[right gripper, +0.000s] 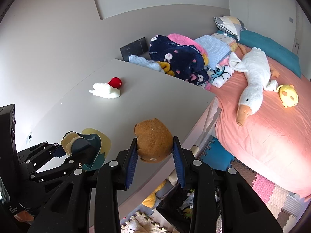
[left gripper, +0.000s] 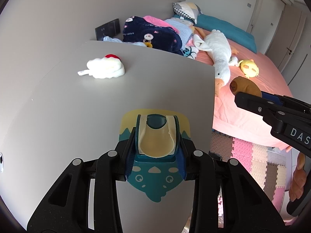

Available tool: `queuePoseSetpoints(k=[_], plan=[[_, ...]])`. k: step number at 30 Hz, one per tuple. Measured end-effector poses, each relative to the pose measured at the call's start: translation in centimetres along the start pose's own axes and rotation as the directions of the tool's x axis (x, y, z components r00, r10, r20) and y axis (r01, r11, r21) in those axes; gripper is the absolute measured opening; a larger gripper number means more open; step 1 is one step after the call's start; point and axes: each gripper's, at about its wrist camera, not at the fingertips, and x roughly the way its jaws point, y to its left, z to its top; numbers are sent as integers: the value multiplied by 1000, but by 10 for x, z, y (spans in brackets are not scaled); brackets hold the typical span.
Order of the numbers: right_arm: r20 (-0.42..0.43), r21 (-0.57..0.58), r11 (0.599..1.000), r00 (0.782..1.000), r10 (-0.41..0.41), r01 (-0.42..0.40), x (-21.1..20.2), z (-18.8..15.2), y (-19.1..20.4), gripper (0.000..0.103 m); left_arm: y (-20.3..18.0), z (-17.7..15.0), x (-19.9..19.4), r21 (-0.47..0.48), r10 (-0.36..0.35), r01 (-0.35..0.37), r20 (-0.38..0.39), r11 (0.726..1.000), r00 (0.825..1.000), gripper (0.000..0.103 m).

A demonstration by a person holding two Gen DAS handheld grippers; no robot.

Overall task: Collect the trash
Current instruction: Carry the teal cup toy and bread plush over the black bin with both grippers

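My left gripper (left gripper: pixel 157 135) is shut on the handle of a small teal and cream dustpan (left gripper: pixel 155 182) with a cartoon face, held above the grey table (left gripper: pixel 136 89). In the right wrist view that dustpan (right gripper: pixel 91 145) shows at the lower left. My right gripper (right gripper: pixel 155 141) is shut on a brown plush toy (right gripper: pixel 153 137), held over the table's right edge. The left wrist view catches that brown plush toy (left gripper: pixel 245 86) at the right. A white fluffy toy (left gripper: pixel 106 68) with a red part lies at the table's far left.
A bed with a pink sheet (right gripper: pixel 262 136) stands right of the table, with a white goose plush (right gripper: pixel 252 73), a yellow plush (right gripper: pixel 288 95) and piled blankets (right gripper: pixel 178 58). Below the table edge sits a dark bag (right gripper: pixel 173 200) with things in it. Coloured foam mats (left gripper: pixel 252 161) cover the floor.
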Motion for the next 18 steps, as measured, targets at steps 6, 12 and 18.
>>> queuePoseSetpoints(k=[6,12,18], plan=[[2,3,1000,1000,0,0,-17,-14,-11,36,-21,-11,-8,13,-13,13,-5,1000,1000,35],[4,16,1000,1000,-7,7,-31,-26,-26,36,-41,-16,-12,36,-24,24,-5,999,1000,35],[13,39,999,1000,-25,25,-45,-35,-44,36,-59,-19,-14,66,-40,41,-8,997,999,35]])
